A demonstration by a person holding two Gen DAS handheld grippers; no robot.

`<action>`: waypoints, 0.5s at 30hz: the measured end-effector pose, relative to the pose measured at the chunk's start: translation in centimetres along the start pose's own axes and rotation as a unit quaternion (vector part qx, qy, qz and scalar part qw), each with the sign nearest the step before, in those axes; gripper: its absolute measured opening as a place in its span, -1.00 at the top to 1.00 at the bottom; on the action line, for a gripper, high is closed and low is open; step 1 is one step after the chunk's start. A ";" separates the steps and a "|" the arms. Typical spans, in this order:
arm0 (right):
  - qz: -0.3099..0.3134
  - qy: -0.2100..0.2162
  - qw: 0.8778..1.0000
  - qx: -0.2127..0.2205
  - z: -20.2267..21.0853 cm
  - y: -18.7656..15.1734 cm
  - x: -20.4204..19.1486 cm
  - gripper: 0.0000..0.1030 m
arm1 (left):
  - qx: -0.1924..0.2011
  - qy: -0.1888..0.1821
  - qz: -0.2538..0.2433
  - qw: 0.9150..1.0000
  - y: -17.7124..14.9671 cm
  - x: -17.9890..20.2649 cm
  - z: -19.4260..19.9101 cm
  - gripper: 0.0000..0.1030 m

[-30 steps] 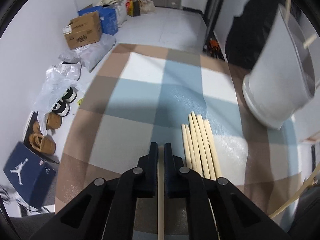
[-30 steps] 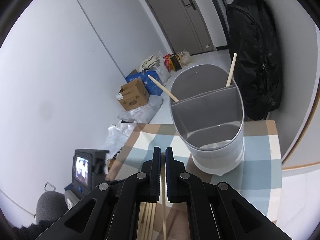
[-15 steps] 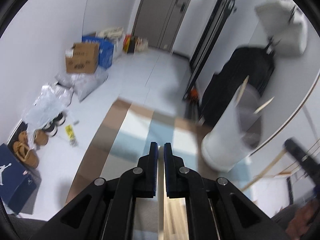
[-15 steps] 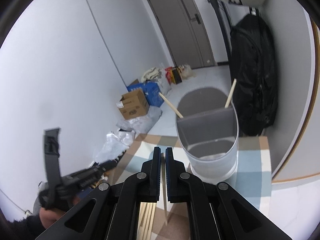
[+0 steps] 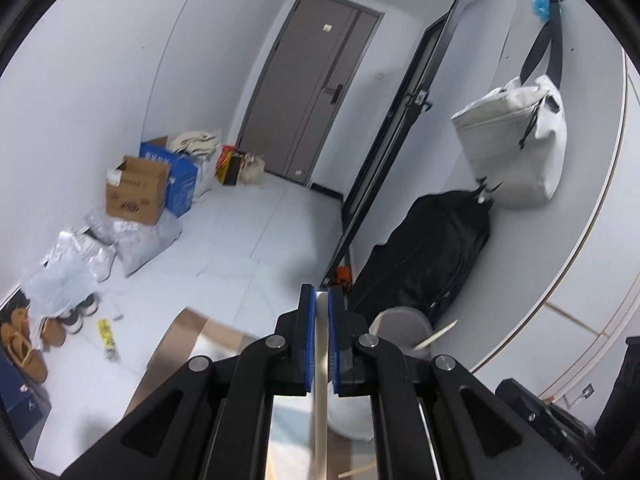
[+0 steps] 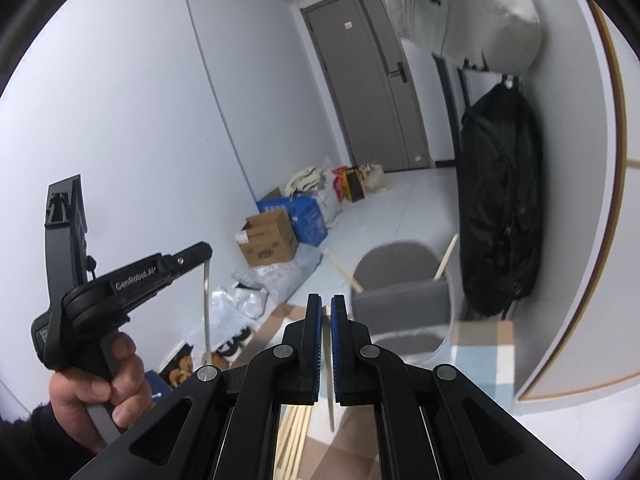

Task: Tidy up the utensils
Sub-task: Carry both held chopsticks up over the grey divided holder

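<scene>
Left gripper (image 5: 321, 308): clamped on pale wooden chopstick (image 5: 320, 400). Right gripper (image 6: 325, 312): clamped on second wooden chopstick (image 6: 330, 400). Grey divided oval holder (image 6: 404, 304): two chopsticks inside.

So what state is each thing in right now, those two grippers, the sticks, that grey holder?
Left gripper: shut on a chopstick hanging down.
Right gripper: shut on a chopstick.
Holder: upright, two chopsticks inside.
Loose chopsticks: lying on the table.
Door: closed.

Table under checked cloth (image 6: 484, 354), tan, white, blue. On it: grey utensil holder (image 6: 404, 312). Loose wooden chopsticks (image 6: 294, 430) lie bundled nearer.
</scene>
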State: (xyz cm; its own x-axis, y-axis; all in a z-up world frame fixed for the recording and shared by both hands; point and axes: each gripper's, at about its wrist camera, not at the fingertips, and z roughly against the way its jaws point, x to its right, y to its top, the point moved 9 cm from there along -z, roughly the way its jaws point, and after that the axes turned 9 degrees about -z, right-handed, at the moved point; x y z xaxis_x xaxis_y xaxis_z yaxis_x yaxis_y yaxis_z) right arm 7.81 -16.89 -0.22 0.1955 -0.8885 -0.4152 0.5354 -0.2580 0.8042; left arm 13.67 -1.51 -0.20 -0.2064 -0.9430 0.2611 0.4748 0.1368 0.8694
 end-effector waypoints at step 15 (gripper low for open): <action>0.007 -0.003 0.999 0.044 1.3 10.7 1.4 0.93 | 0.059 -0.031 -0.015 0.998 7.9 5.2 -3.0 0.96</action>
State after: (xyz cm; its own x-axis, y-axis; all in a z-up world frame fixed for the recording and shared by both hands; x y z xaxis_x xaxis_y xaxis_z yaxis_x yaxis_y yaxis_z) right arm 12.72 -21.44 8.35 0.1985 -0.8943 -0.4010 0.4589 -0.2767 0.8443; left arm 18.90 -6.21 6.80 -0.2742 -0.9270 0.2559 0.3636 0.1464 0.9200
